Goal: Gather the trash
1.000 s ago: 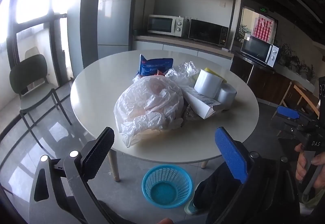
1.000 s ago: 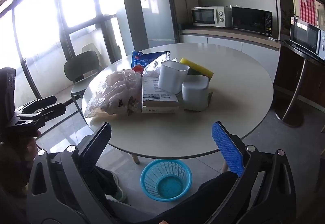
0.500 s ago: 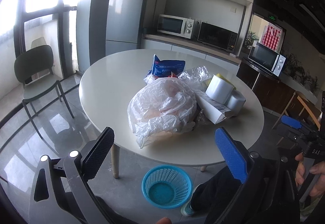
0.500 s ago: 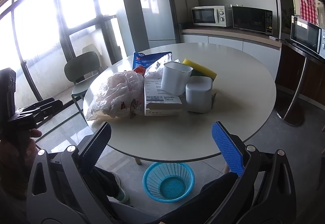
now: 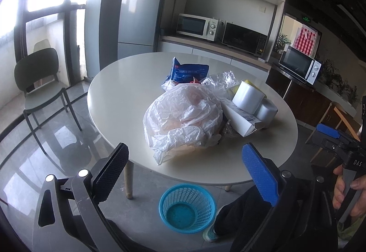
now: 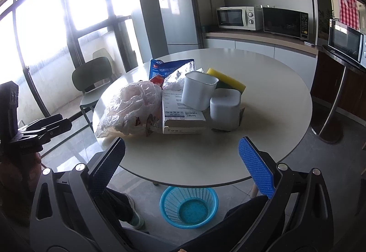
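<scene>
A pile of trash lies on the round white table point(image 5: 119, 96): a crumpled white plastic bag point(image 5: 183, 114) point(image 6: 132, 108), a blue packet point(image 5: 187, 71) point(image 6: 167, 69), clear crinkled wrap point(image 5: 219, 80), a flat white box point(image 6: 180, 114) point(image 5: 240, 118), two white tubs point(image 6: 199, 89) point(image 6: 225, 108) and a yellow sponge point(image 6: 226, 81). A blue mesh basket point(image 5: 187, 207) point(image 6: 188, 206) stands on the floor under the table's near edge. My left gripper point(image 5: 185, 174) is open and empty, short of the table. My right gripper point(image 6: 180, 165) is open and empty, at the table's near edge.
A green chair point(image 5: 39, 82) point(image 6: 91, 80) stands left of the table by the windows. A fridge point(image 5: 139, 23) and a counter with microwaves point(image 5: 196, 26) are behind. The person's legs and shoe point(image 5: 212, 232) are beside the basket. A metal table post point(image 6: 334, 114) stands at right.
The left gripper has swung left and back a bit, so the table and trash have shifted right in its view. The right gripper has edged closer to the table.
</scene>
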{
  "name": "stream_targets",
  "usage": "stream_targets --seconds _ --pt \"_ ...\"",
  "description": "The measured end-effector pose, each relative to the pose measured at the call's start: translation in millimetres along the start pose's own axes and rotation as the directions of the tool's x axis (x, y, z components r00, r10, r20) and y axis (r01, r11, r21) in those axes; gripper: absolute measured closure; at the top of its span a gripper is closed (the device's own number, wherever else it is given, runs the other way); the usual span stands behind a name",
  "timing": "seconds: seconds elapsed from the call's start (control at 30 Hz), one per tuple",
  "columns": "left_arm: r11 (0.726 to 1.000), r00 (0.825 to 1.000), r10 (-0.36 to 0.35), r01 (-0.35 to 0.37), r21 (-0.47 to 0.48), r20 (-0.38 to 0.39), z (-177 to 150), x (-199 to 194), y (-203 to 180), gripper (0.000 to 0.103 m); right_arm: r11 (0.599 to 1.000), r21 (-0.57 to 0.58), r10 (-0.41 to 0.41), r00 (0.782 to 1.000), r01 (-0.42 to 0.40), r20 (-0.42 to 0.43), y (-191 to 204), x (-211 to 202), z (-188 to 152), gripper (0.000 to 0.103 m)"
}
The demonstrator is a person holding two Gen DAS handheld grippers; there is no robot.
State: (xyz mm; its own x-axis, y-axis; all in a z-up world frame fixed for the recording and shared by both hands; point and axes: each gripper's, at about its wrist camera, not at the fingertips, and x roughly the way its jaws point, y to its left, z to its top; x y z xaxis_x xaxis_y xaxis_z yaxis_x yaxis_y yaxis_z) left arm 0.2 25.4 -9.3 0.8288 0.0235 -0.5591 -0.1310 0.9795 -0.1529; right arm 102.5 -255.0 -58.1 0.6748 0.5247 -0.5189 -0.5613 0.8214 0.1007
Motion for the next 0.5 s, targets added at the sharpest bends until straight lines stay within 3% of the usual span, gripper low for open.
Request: stream_targets --seconds 0.5 --pt "1.0 1.0 -0.012 0.011 -0.008 -0.029 -5 13 5 0.006 1.0 0.006 0.006 1.0 -0.006 -0.015 -1 8 5 0.009"
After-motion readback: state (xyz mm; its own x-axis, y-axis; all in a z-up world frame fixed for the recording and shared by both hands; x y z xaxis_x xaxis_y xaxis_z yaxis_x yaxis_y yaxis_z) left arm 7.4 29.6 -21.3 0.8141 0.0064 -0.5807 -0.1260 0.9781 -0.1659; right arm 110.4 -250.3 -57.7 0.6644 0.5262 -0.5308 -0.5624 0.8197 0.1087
